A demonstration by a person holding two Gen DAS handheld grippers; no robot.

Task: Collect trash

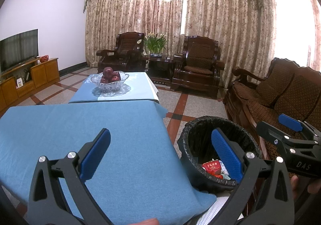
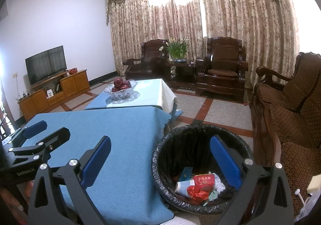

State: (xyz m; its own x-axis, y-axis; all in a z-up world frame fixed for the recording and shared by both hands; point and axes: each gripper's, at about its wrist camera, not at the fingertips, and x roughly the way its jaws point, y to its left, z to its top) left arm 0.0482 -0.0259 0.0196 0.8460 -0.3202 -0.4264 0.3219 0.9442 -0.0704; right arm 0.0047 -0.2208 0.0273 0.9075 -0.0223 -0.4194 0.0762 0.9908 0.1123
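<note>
Both tongs [image 1: 160, 156] [image 2: 162, 158] spread, empty, trash [image 2: 198, 184] in bin [image 2: 160, 156] below right

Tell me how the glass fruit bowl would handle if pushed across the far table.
The glass bowl probably feels heavy, piled with red fruit. Its smooth glass looks slippery and breakable. The doily beneath it may slide along.

Daylit, fairly bright. Backlit through curtains [image 1: 200, 8], blown out at upper right in both views. Soft shadow under bowl [image 1: 110, 82] on far bench [image 1: 138, 88]. Bin [image 2: 200, 144] interior dark, liner glossy. Strong fisheye bending toward edges, black vignette at corners. Mostly sharp centre; slightly soft, noisy in far furniture. Cool cast on wall [image 2: 60, 24].
</note>
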